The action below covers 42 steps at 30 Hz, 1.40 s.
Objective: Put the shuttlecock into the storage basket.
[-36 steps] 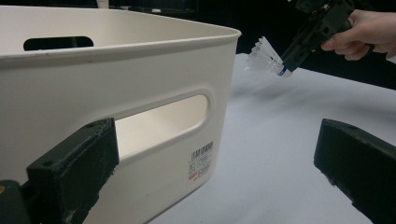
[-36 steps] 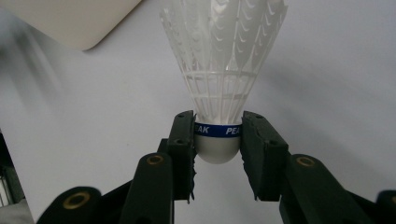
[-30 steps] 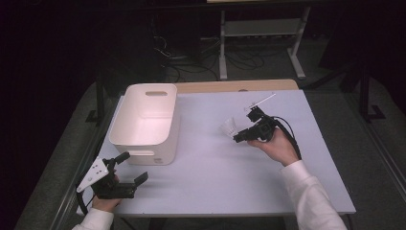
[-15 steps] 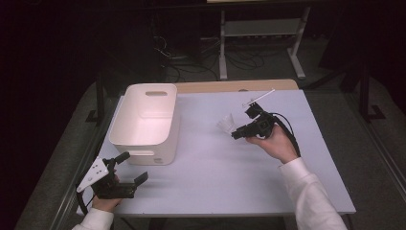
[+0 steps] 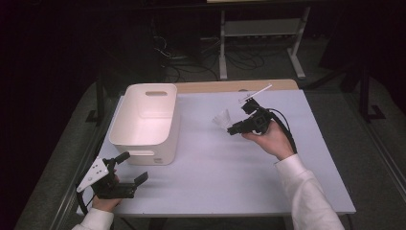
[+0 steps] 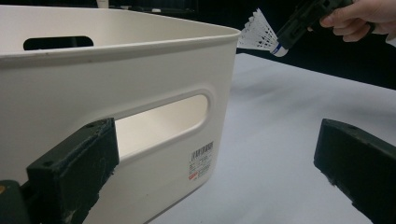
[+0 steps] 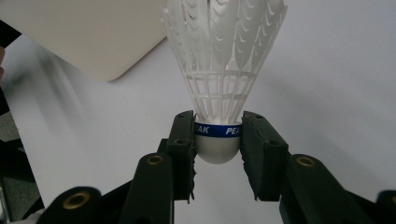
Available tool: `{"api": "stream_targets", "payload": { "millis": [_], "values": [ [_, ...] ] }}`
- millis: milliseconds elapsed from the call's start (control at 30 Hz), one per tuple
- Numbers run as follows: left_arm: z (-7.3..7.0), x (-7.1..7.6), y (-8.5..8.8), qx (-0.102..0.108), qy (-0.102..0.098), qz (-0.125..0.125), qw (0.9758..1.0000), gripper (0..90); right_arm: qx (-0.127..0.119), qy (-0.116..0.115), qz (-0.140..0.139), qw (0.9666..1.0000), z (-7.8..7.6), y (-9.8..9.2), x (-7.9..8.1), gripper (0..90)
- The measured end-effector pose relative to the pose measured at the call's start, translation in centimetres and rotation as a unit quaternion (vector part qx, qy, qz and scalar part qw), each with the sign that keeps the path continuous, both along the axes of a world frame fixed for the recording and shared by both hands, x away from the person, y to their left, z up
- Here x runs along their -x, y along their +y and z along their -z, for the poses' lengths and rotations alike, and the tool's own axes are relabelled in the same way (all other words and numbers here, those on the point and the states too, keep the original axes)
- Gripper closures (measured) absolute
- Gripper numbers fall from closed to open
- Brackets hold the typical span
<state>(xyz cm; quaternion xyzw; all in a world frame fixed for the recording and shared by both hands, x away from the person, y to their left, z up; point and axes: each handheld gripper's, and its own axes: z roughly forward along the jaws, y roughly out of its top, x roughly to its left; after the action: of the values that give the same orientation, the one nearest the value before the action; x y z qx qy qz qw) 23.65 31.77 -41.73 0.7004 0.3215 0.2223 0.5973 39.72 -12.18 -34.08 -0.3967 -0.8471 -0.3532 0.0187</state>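
Shuttlecock cork is sitting clamped in right gripper, its blue band legible up close; left gripper is idling open beside the white bin.

Each hand-held gripper is black throughout. The left gripper, at the lower left of the high view, carries a pale grey three-cornered plate with small dark holes on top, and a black cable trails from its body. The right gripper, right of centre, has a black cable looping back past the wrist. In the right gripper view, its jaws are flat rectangular blocks on arms fastened with brass-coloured screws. Both forearms wear white sleeves.
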Motion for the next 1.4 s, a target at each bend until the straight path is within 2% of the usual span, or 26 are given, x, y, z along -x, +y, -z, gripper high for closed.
{"api": "stream_targets", "payload": {
  "millis": [67, 133, 200, 500, 767, 967, 1000, 1400],
  "values": [
    [0.0, 0.0, 0.0, 0.003, 0.0, 0.0, 1.0, 0.0, -0.001, -0.002, -0.002, 1.0, -0.2, 0.2, -0.1, 64.7],
    [0.0, 0.0, 0.1, -0.006, 0.0, 0.001, 1.0, 0.0, -0.002, -0.003, -0.004, 1.0, -0.4, 0.4, -0.1, 64.7],
    [0.0, 0.0, 0.0, 0.001, 0.001, 0.001, 1.0, 0.0, -0.001, -0.007, -0.006, 1.0, -0.5, 0.6, -0.2, 64.7],
    [0.0, 0.0, 0.0, -0.001, 0.0, 0.0, 1.0, 0.0, 0.001, -0.011, -0.006, 0.9999, -1.1, 1.1, -0.3, 64.7],
    [0.0, 0.0, 0.0, 0.0, -0.001, -0.001, 1.0, 0.0, -0.007, -0.018, -0.008, 0.9998, -1.9, 1.3, -0.3, 64.7],
    [0.0, 0.0, 0.0, -0.002, -0.001, 0.0, 1.0, 0.0, -0.007, -0.018, -0.01, 0.9998, -2.6, 2.0, -0.1, 64.7],
    [0.0, 0.0, 0.0, -0.002, -0.001, 0.0, 1.0, 0.0, -0.006, -0.025, -0.016, 0.9995, -2.7, 2.0, -0.2, 64.7],
    [0.0, 0.0, 0.0, -0.004, -0.002, 0.002, 1.0, 0.0, -0.008, -0.035, -0.024, 0.9991, -4.1, 3.5, -0.4, 64.7]
  ]
}}
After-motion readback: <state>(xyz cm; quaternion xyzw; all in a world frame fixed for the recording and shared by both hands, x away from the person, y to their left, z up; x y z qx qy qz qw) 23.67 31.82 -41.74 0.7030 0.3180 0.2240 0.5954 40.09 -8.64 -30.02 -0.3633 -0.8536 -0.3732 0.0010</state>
